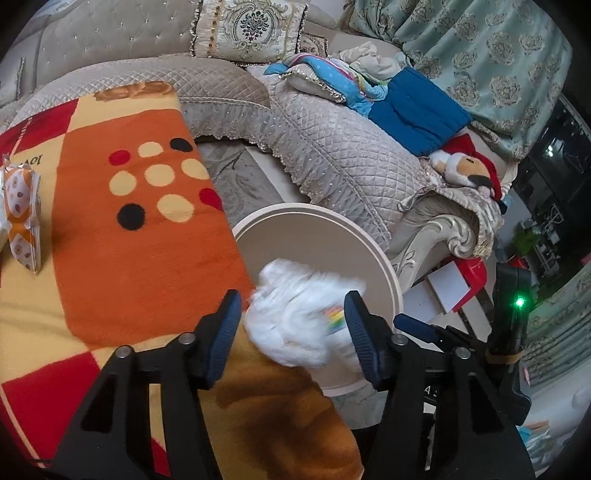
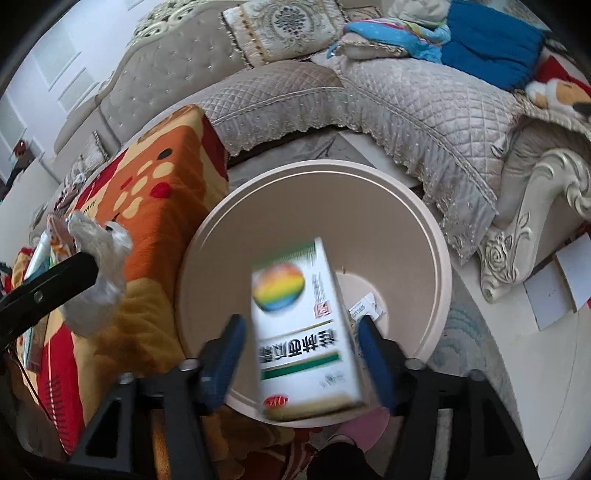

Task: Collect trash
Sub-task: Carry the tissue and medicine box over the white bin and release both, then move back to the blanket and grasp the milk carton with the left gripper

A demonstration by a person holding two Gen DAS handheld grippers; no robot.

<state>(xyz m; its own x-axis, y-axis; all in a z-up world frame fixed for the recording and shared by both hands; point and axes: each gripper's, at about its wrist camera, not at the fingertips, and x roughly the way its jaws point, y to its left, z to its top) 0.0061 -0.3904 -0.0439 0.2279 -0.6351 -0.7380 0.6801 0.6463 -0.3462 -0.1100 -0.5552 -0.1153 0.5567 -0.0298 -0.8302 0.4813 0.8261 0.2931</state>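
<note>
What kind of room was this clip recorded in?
Most likely a home living room: a tufted beige sofa with quilted cover, an ornate embroidered cushion and patterned green curtains, with a round beige waste bin alongside.

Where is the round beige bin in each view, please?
Left wrist: the beige bin lies centre-right, behind the white tissue.
Right wrist: the beige bin fills the centre, under the white box.
Shared landmark: the orange spotted blanket, left of the bin.

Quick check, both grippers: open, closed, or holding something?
Left gripper: jaws spread around the white crumpled tissue; grip cannot be told.
Right gripper: open, white medicine box blurred between its jaws, above the beige bin.
</note>
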